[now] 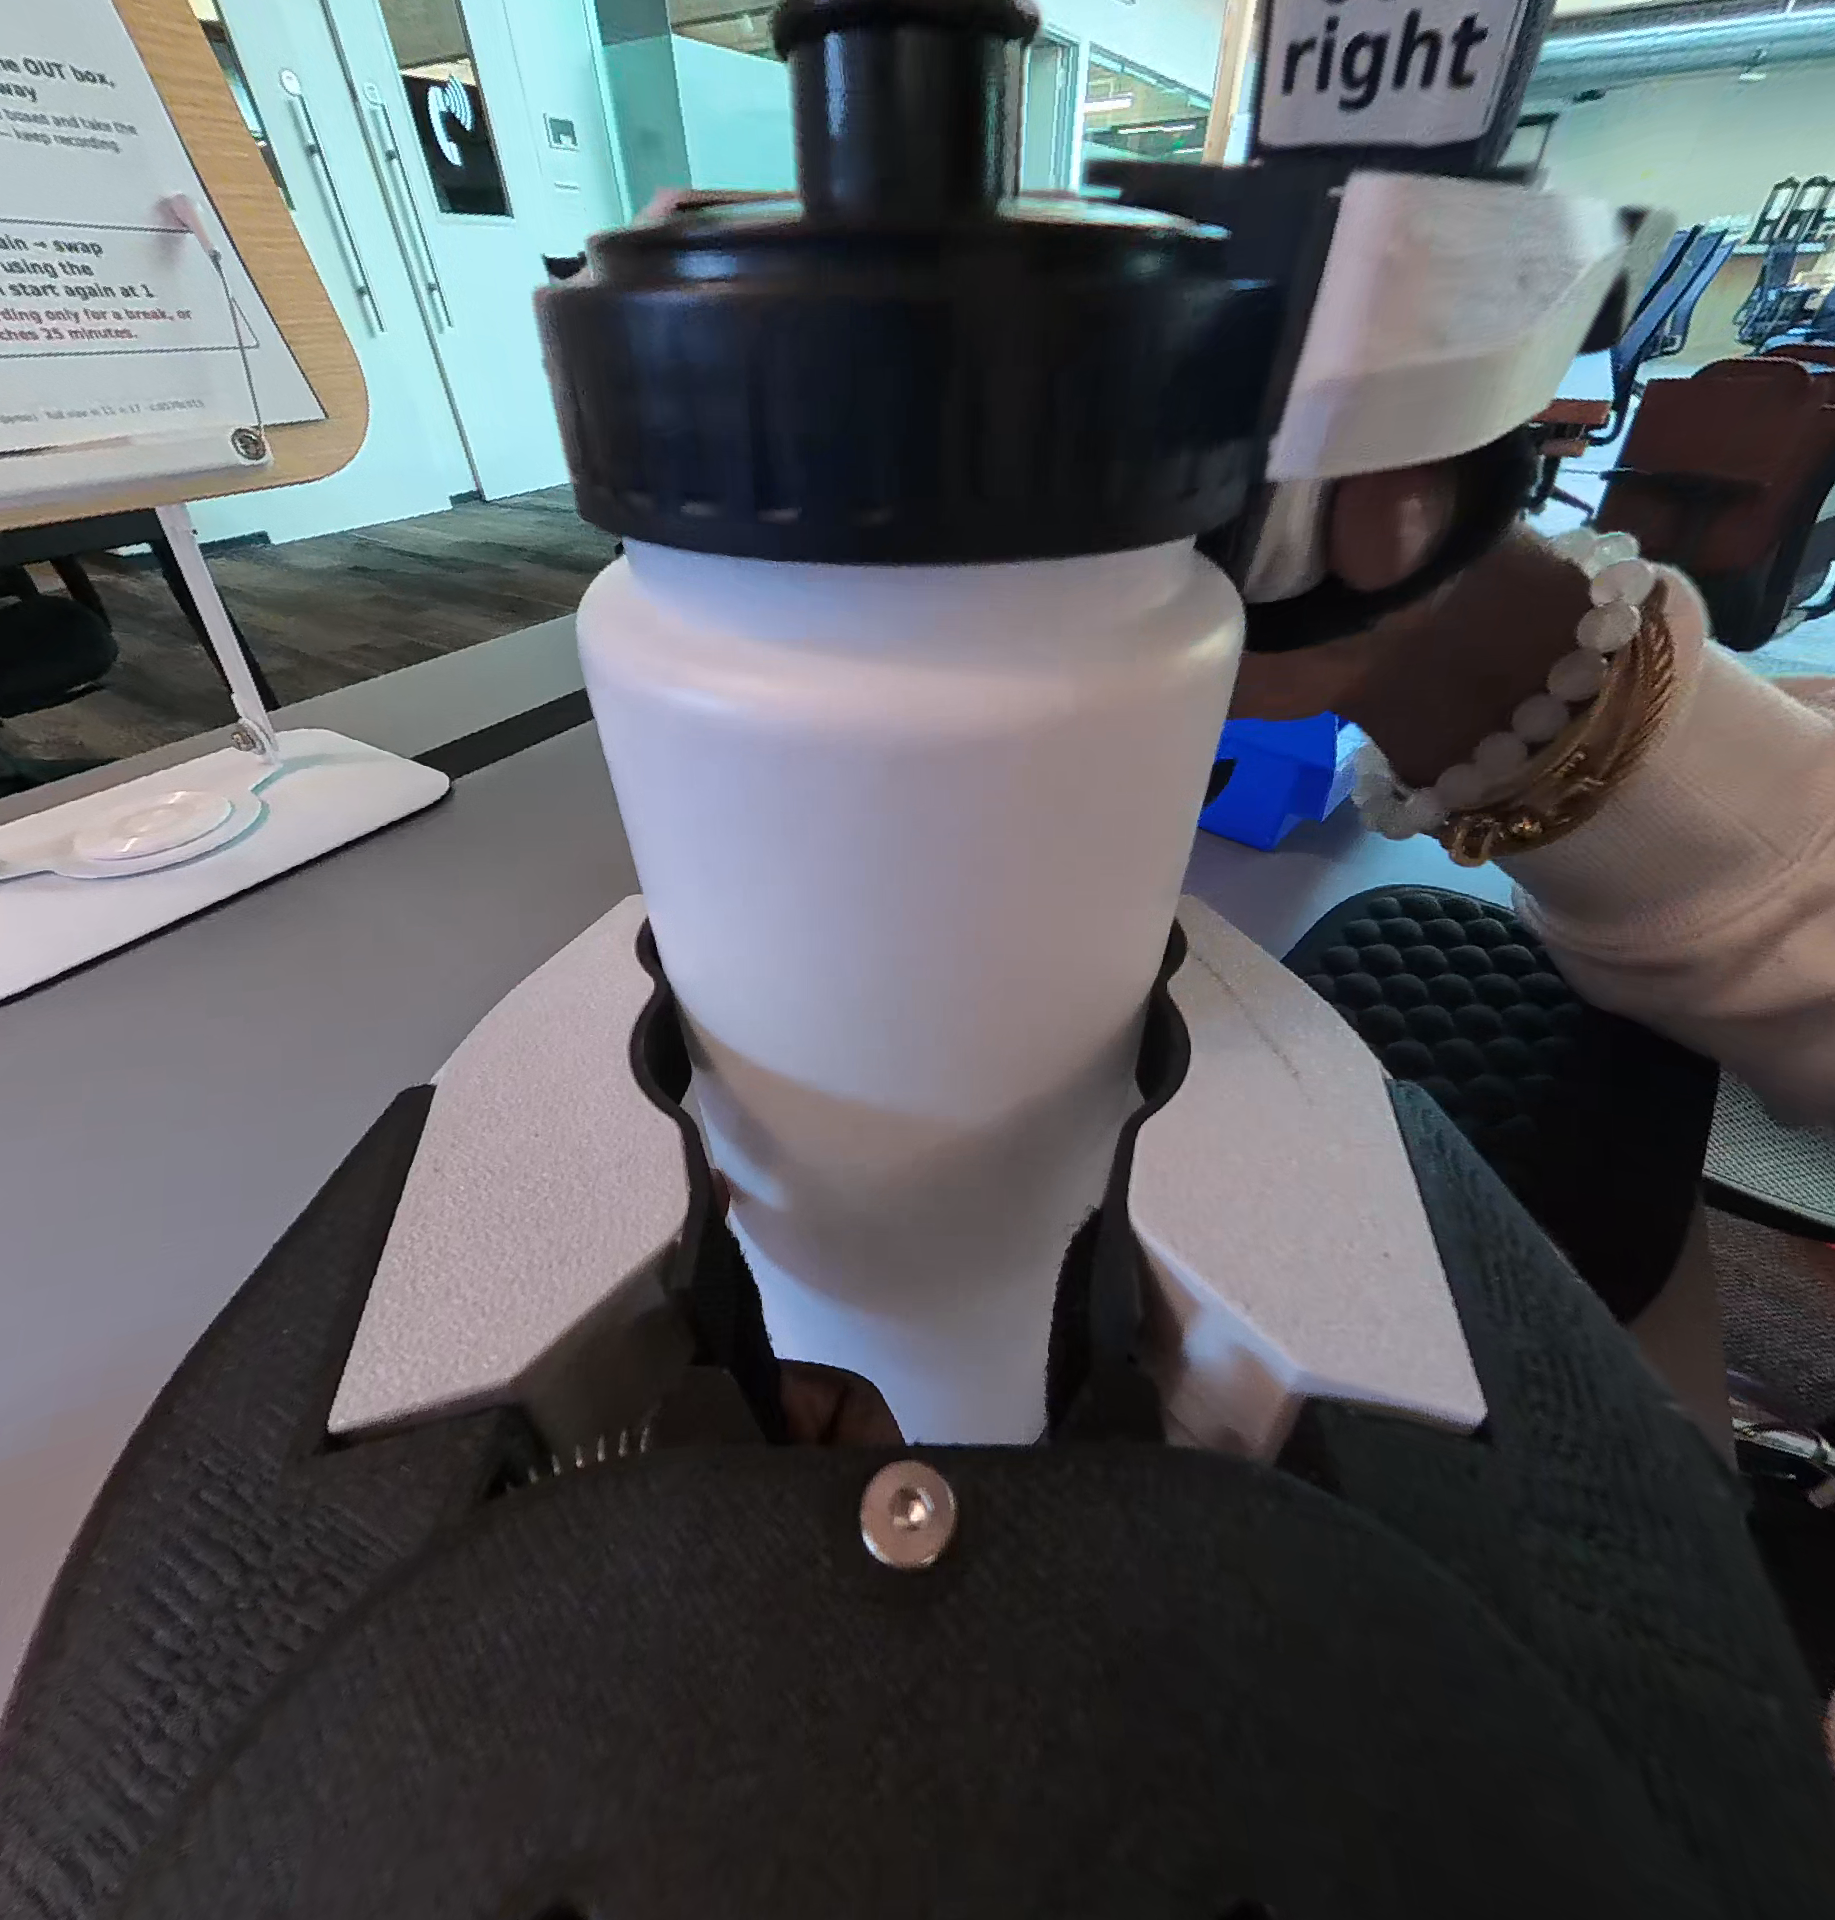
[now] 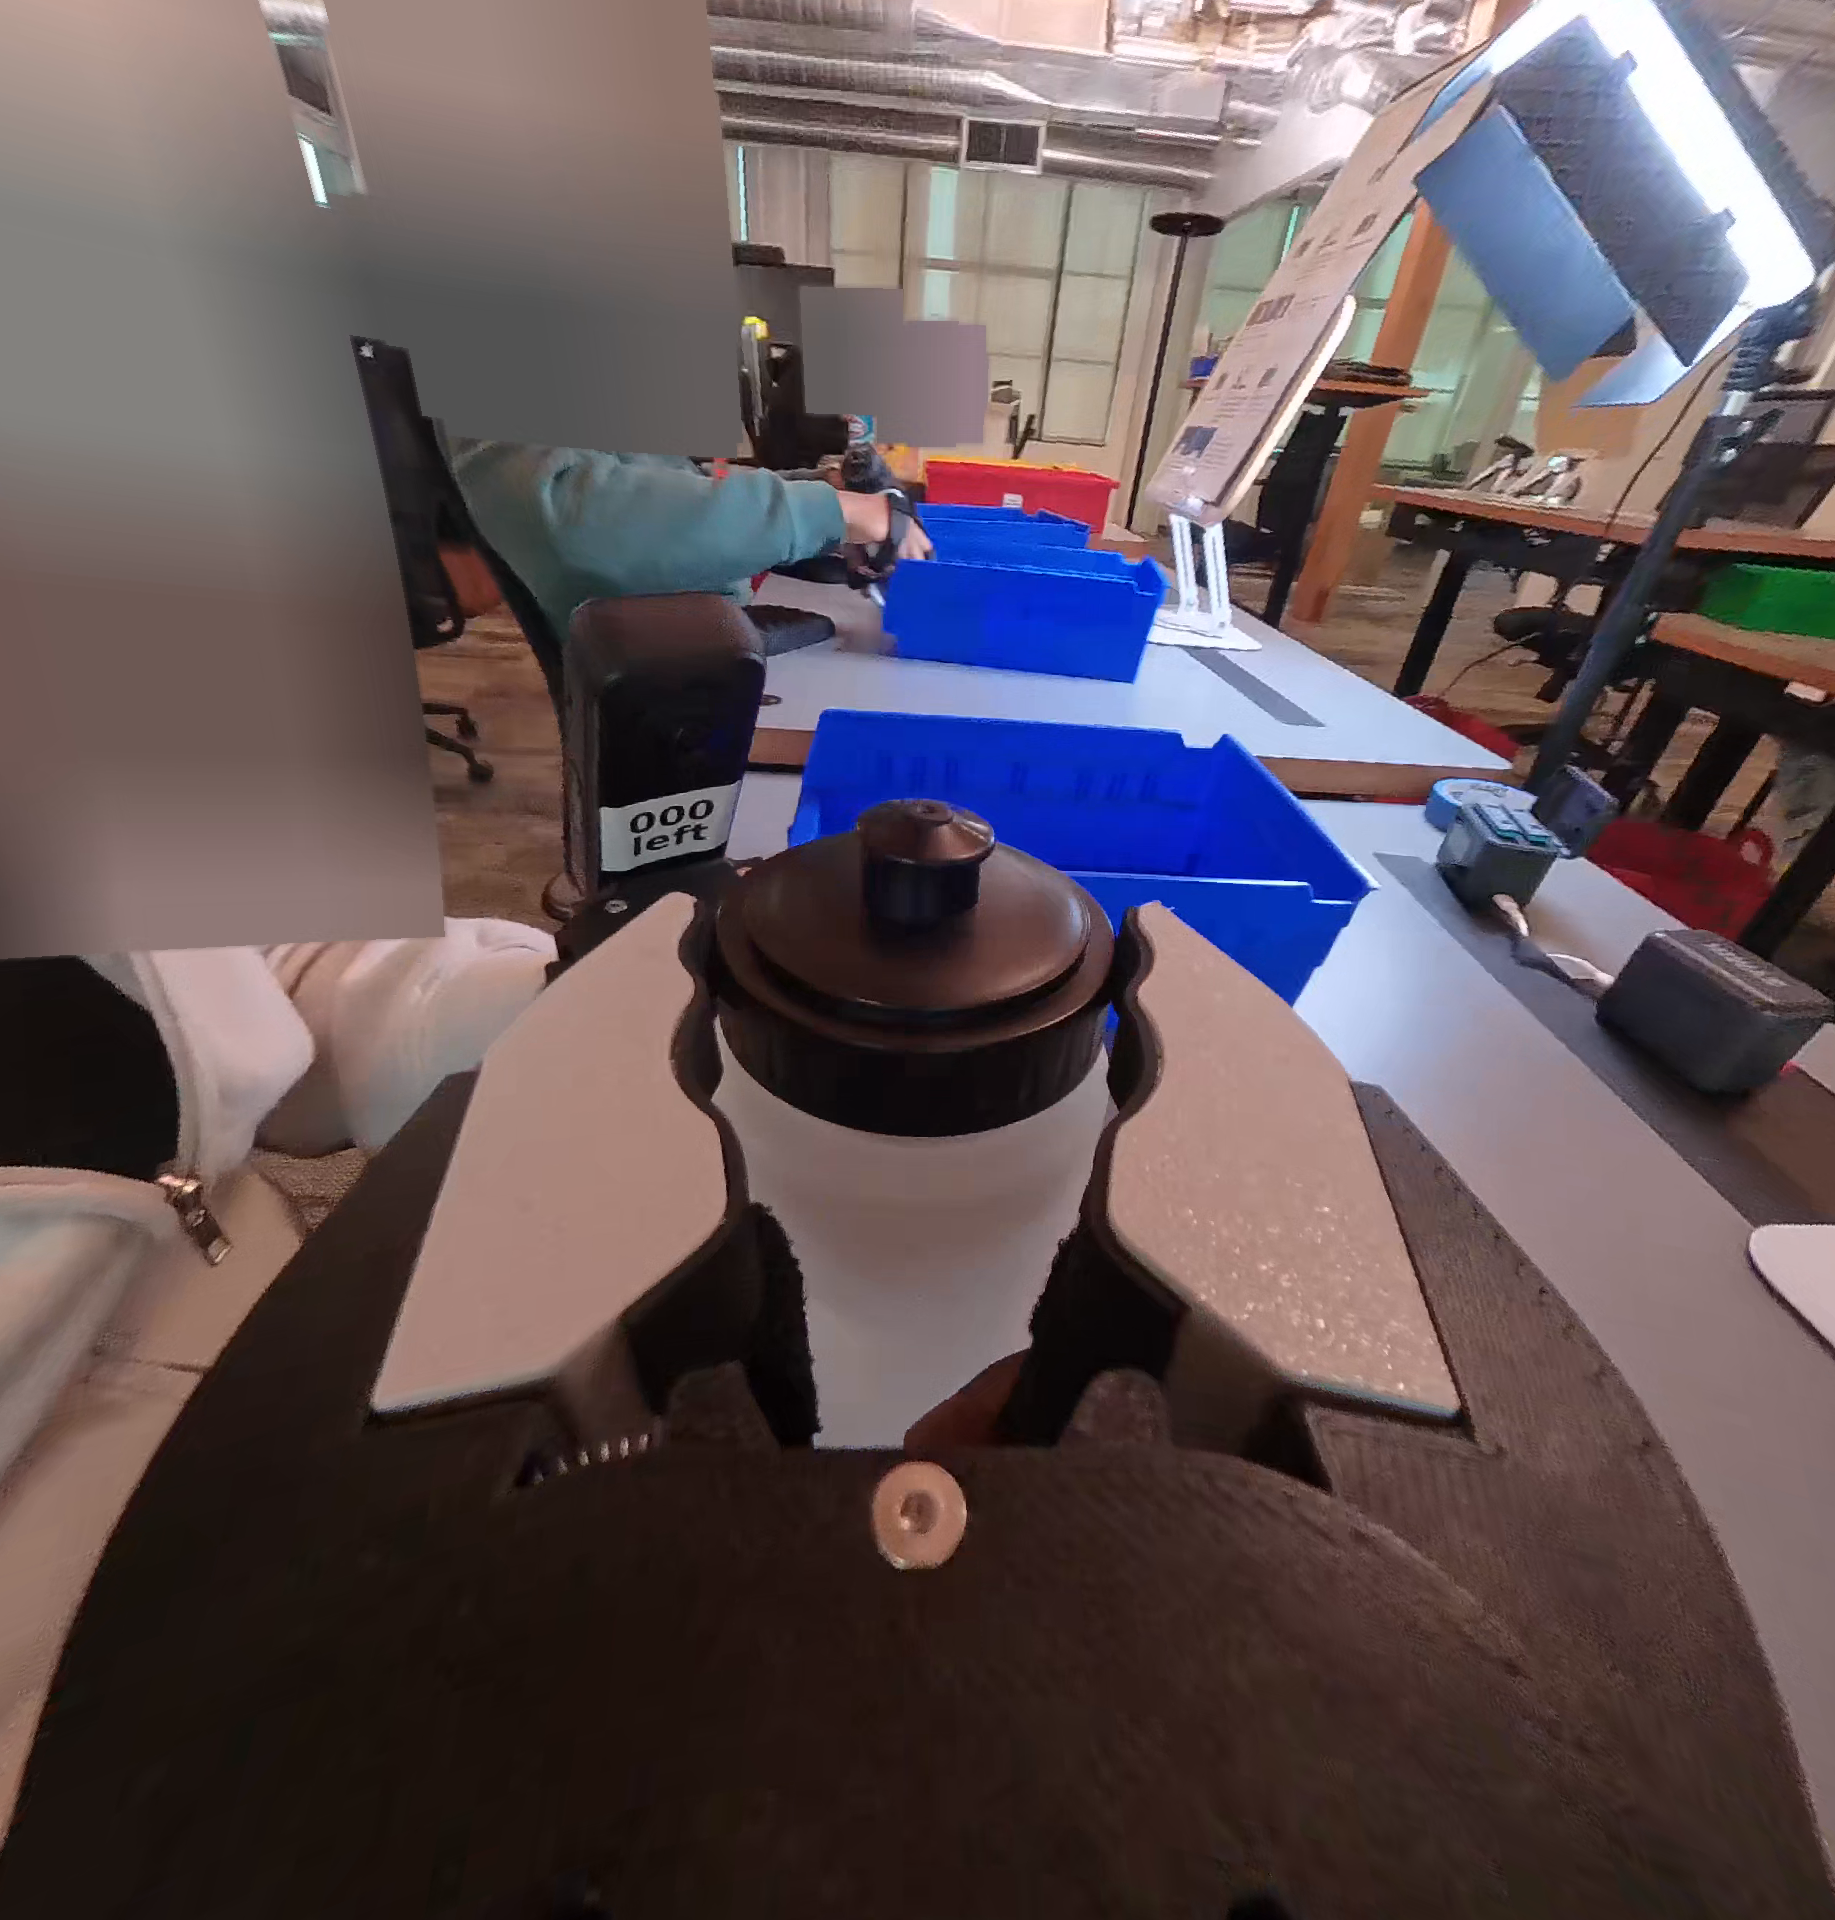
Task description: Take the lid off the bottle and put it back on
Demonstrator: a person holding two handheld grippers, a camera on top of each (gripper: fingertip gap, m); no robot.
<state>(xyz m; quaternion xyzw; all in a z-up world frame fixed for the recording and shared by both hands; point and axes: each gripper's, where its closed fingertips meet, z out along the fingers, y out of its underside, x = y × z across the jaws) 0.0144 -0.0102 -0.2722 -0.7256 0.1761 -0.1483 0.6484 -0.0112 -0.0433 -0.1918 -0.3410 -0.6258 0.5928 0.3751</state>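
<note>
A white bottle [image 1: 913, 831] with a black ribbed lid [image 1: 892, 395] and a pull spout stands upright in the left wrist view. My left gripper [image 1: 913, 966] is shut on the bottle's body, with a finger pressed to each side. In the right wrist view my right gripper [image 2: 913, 935] is shut on the lid [image 2: 913, 997], its fingertips on both sides of the rim, above the bottle [image 2: 913, 1226]. One right finger [image 1: 1432, 332] shows against the lid's right side in the left wrist view. The lid sits on the bottle's neck. The bottle's base is hidden.
A grey table [image 1: 217, 1091] lies below. A white stand with a printed sheet [image 1: 113, 260] is at the left. A blue bin [image 2: 1100, 821] sits just behind the bottle. A black power brick [image 2: 1713, 1023] is at the right. A person in a teal sleeve [image 2: 664, 520] works at a farther table. About 8 cm separates my left fingertips from my right.
</note>
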